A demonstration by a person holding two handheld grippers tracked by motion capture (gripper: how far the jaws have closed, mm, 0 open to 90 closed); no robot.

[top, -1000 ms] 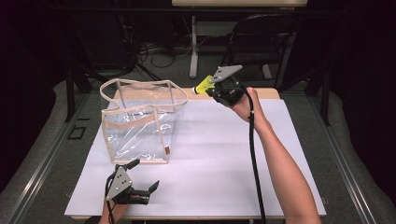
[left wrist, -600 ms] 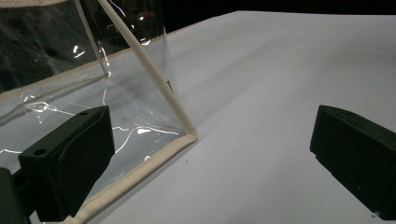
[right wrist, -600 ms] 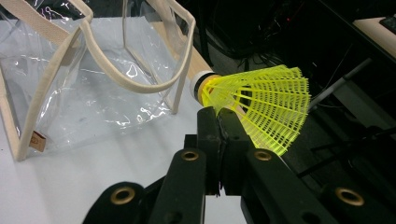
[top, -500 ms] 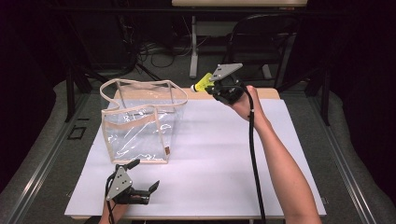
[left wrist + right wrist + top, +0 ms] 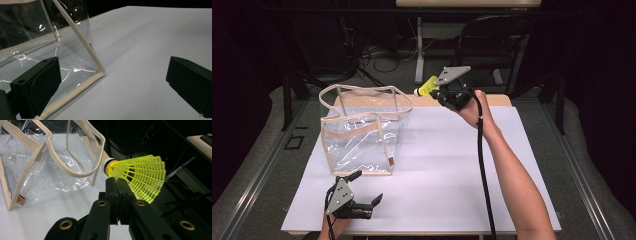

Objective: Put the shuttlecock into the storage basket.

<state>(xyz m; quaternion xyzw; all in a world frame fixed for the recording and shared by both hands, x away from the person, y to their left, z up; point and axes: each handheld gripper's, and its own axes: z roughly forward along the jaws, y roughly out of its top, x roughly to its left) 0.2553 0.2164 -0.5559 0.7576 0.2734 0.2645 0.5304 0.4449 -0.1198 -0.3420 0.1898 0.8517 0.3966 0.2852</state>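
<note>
A clear plastic tote bag (image 5: pixel 359 132) with cream trim and two cream handles stands upright and open-topped on the left of the white table sheet (image 5: pixel 442 165). My right gripper (image 5: pixel 438 91) is raised at the far edge of the sheet, to the right of the bag's rim, shut on a yellow shuttlecock (image 5: pixel 427 88). The jaws pinch the lower edge of the shuttlecock's (image 5: pixel 136 176) mesh skirt, and its white cork tip points toward the bag (image 5: pixel 47 167). Near the front left of the sheet my left gripper (image 5: pixel 366 192) is open and holds nothing, close to the bag's bottom corner (image 5: pixel 101 72).
The white sheet covers a table with a wooden far edge (image 5: pixel 497 100). Beyond it stand a dark chair (image 5: pixel 497 45), table legs and cables on the floor. A black cable (image 5: pixel 482 165) runs along the right forearm.
The right gripper with the shuttlecock has risen slightly and shifted a little. The left gripper and the bag have stayed where they were.
</note>
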